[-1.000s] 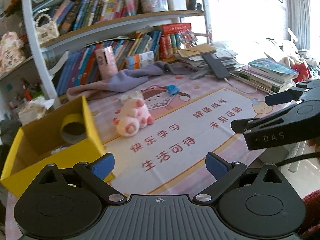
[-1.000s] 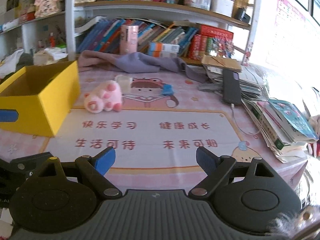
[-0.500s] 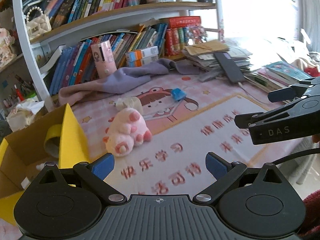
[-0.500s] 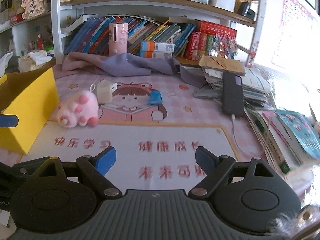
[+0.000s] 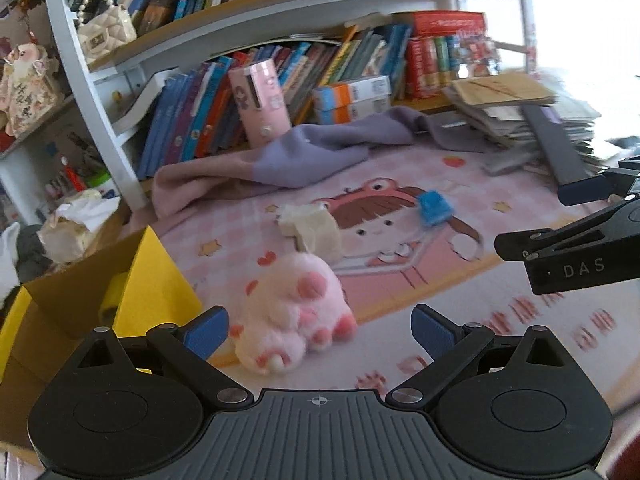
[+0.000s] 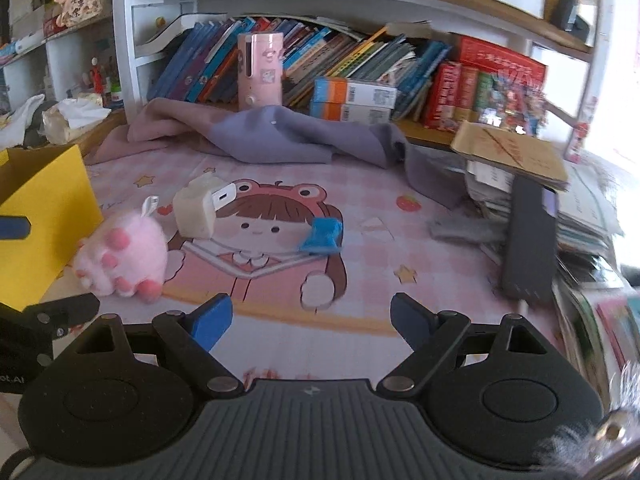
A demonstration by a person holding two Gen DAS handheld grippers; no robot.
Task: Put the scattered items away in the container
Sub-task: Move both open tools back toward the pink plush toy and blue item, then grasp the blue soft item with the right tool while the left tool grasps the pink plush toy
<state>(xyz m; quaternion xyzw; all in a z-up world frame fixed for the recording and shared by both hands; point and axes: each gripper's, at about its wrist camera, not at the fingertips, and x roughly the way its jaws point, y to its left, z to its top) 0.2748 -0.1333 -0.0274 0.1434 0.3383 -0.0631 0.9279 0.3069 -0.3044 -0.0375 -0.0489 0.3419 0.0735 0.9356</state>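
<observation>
The left gripper (image 5: 318, 330) stood wide open with nothing held; the pink plush paw (image 5: 294, 312) lay on the mat just beyond its blue pads, slightly to the left side. The right gripper (image 6: 310, 318) was also wide open and empty, above the cartoon desk mat (image 6: 360, 280). The yellow box (image 5: 156, 280) stood at the near left, just beside the plush paw, with its top open. A white charger (image 6: 196, 212) lay a little farther than the paw, very close to it. A small blue item (image 6: 322, 236) lay to the right of the charger, apart from it. A purple cloth (image 6: 280, 136) was crumpled at the far edge, in front of the bookshelf (image 6: 340, 60).
</observation>
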